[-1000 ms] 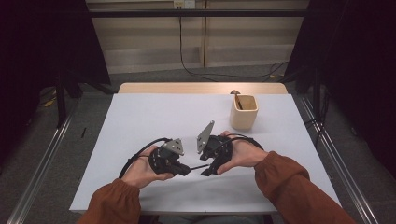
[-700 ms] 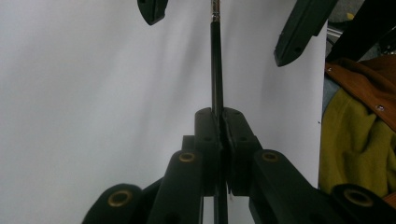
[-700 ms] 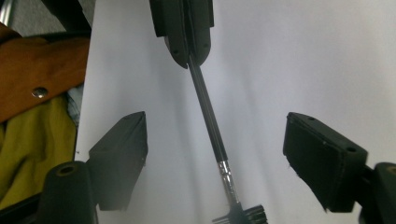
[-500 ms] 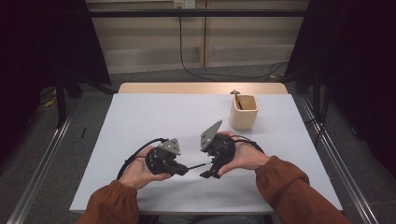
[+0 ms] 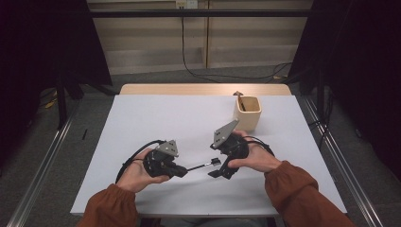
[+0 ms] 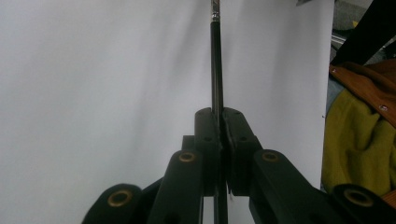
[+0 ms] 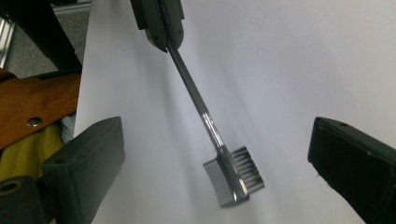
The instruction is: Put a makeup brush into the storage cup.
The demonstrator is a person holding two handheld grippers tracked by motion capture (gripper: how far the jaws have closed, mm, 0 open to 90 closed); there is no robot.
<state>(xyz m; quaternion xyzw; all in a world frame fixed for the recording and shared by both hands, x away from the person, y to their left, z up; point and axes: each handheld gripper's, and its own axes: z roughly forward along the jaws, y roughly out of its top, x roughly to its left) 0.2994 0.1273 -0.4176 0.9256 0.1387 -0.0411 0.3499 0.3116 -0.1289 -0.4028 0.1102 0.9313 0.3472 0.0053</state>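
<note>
Right gripper view is showing the right gripper (image 7: 219,158) with its jaws standing wide apart, and they have just been opening; the small brow comb-and-brush tool (image 7: 233,179) is lying between them with neither pad pressing on it. Its slim dark handle is running up and away into the left gripper (image 7: 159,21), which is pinching it. Left gripper view is confirming this: the left gripper (image 6: 219,135) is pressed tight on the handle (image 6: 215,70), which is sticking straight out from between the pads over the white table (image 6: 93,93).

Judging from this, the right side is letting go and the left is now carrying the tool alone, so a hand-over from right to left looks complete.

High view is placing the tool (image 5: 204,165) just above the table (image 5: 165,118), bridging the two grippers near the person's edge, with the beige cup (image 5: 247,112) standing well apart at the far right. Compared with a second ago, the right gripper (image 5: 216,166) is sitting further from the left gripper (image 5: 182,170), and the gap between them is showing the tool's handle
</note>
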